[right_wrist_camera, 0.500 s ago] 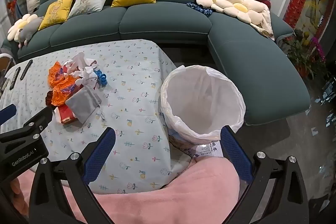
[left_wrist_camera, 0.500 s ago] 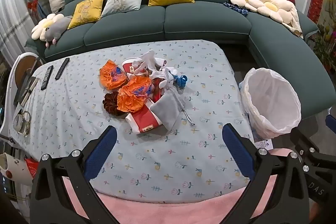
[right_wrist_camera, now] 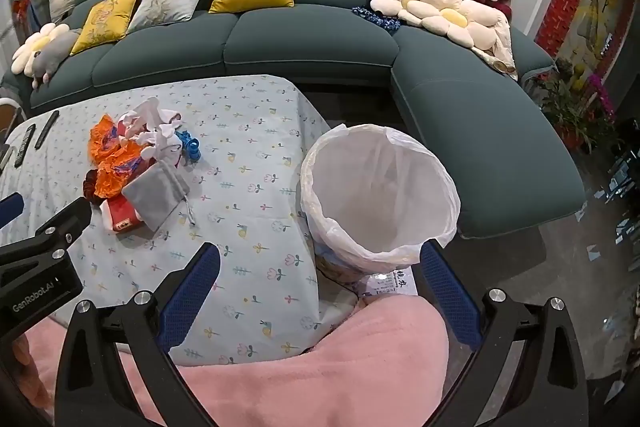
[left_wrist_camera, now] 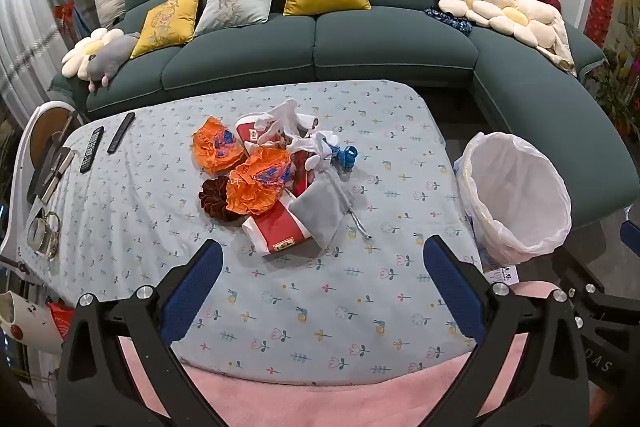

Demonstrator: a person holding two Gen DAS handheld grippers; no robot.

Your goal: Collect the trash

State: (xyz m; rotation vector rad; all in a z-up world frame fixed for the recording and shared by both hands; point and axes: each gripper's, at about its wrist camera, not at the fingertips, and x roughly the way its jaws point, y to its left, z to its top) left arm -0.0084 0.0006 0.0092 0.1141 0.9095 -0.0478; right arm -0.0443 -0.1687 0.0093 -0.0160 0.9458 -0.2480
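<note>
A pile of trash lies mid-table: orange crumpled wrappers [left_wrist_camera: 256,183], red-and-white packets [left_wrist_camera: 280,235], a grey pouch [left_wrist_camera: 320,215], white scraps [left_wrist_camera: 288,123], a blue clip [left_wrist_camera: 346,157] and a dark red scrunchie [left_wrist_camera: 214,197]. The pile also shows in the right wrist view [right_wrist_camera: 136,163]. A bin with a white liner [left_wrist_camera: 520,195] [right_wrist_camera: 380,187] stands right of the table. My left gripper [left_wrist_camera: 320,291] is open and empty, short of the pile. My right gripper [right_wrist_camera: 316,291] is open and empty, near the bin's front.
The table has a flowered blue cloth [left_wrist_camera: 280,307]. Two remotes [left_wrist_camera: 104,143] and metal items [left_wrist_camera: 44,231] lie at its left edge. A green sofa [left_wrist_camera: 320,39] with cushions stands behind. A pink blanket [right_wrist_camera: 320,367] lies in front.
Both views have shifted only slightly. Nothing has been taken hold of.
</note>
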